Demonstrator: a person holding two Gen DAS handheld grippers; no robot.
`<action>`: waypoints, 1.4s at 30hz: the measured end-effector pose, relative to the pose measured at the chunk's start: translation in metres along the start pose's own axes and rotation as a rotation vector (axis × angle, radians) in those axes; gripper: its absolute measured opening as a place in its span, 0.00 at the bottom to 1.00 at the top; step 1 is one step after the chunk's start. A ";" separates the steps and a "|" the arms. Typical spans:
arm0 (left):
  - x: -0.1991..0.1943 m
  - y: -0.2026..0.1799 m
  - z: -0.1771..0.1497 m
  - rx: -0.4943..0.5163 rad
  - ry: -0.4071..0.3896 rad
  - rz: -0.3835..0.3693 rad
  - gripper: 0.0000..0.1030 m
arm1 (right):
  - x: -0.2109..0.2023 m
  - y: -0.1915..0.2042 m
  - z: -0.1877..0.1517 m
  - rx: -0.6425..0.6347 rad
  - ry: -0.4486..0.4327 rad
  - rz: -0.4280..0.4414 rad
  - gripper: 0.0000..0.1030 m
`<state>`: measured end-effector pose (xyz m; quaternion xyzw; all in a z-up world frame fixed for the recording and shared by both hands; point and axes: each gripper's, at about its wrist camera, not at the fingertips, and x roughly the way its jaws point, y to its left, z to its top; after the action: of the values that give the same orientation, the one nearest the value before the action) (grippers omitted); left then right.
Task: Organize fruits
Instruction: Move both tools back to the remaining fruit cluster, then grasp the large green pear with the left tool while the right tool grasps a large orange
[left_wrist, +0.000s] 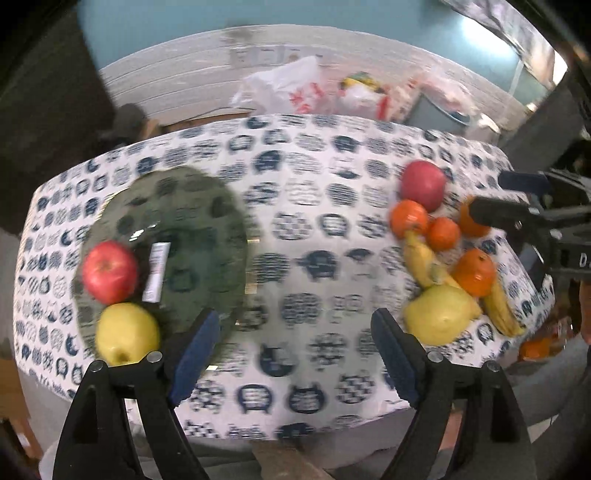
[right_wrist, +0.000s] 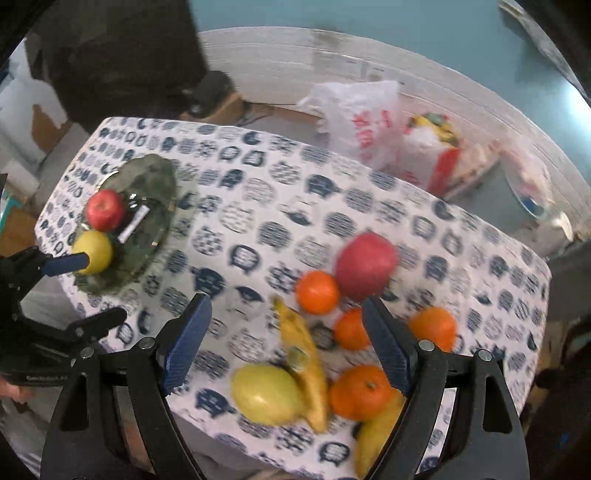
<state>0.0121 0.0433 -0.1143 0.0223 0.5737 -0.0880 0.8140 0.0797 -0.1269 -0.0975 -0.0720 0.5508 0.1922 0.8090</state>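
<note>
Both grippers hovered above the worktop (left_wrist: 295, 229), which was covered in a cat-print cloth. Left gripper (left_wrist: 295, 354): jaws spread wide, nothing between them. Right gripper (right_wrist: 284, 343): jaws likewise wide apart and empty, poised over the loose fruit pile.

Dark green plate (left_wrist: 192, 206) sat at about 9 o'clock in the left wrist view, already carrying a red apple (left_wrist: 110, 271) and a yellow apple (left_wrist: 127, 333), touching each other, with a small white label (left_wrist: 157, 271) lying beside them.

Unsorted fruit lay at about 3 o'clock in that view, well apart from the plate: a second red apple (right_wrist: 365, 266), four oranges including one (right_wrist: 317, 291) touching that apple, a yellow-green pear-like fruit (right_wrist: 267, 393), and bananas (right_wrist: 304, 365) lying through the pile.

Handling judgement: apples and oranges look firm, round, smooth-skinned, and likely to roll or slip; best taken across the widest middle. Bananas are softer and bruise easily; grip mid-length, lightly. The nearest orange (right_wrist: 360, 393) seemed the easiest take, though a banana crowded it.
</note>
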 end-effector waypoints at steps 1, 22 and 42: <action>0.002 -0.010 0.001 0.022 0.004 -0.012 0.83 | -0.002 -0.005 -0.003 0.009 -0.001 -0.006 0.82; 0.056 -0.134 -0.007 0.276 0.108 -0.141 0.83 | -0.012 -0.110 -0.083 0.188 0.062 -0.102 0.84; 0.101 -0.154 -0.013 0.396 0.146 -0.158 0.78 | 0.033 -0.145 -0.092 0.272 0.144 -0.114 0.84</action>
<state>0.0072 -0.1187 -0.2035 0.1428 0.6025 -0.2606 0.7407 0.0674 -0.2820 -0.1772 -0.0063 0.6233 0.0641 0.7793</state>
